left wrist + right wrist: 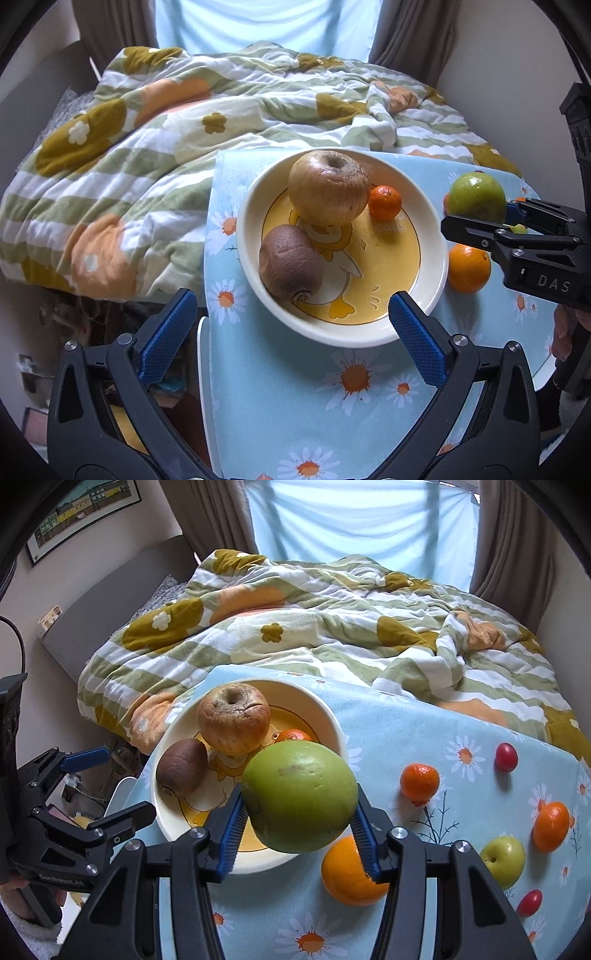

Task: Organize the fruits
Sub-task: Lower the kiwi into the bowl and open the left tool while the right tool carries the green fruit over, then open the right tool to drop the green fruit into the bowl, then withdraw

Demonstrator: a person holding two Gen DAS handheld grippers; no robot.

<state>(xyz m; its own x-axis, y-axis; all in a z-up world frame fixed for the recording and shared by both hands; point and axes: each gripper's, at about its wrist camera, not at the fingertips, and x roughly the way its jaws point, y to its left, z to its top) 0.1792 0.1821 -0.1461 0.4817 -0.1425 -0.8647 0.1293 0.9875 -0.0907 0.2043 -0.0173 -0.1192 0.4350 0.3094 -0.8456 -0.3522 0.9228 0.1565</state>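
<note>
A: Daisy-print blue cloth (424, 723) covers the table; what's happening at the cream duck-print bowl (325, 709)?

B: Left of it, the left gripper (291, 325) gapes apart, holding nothing. The wrinkled brown apple (233, 718) and fuzzy kiwi (181, 771) lie inside. The right gripper (299, 834) clamps the big green apple (299, 797) over its near rim.

A: Next?

B: Probably lower it into the free yellow patch, clear of both.

A: Right of the bowl?

B: A large orange (347, 875) and mandarins wait.
</note>
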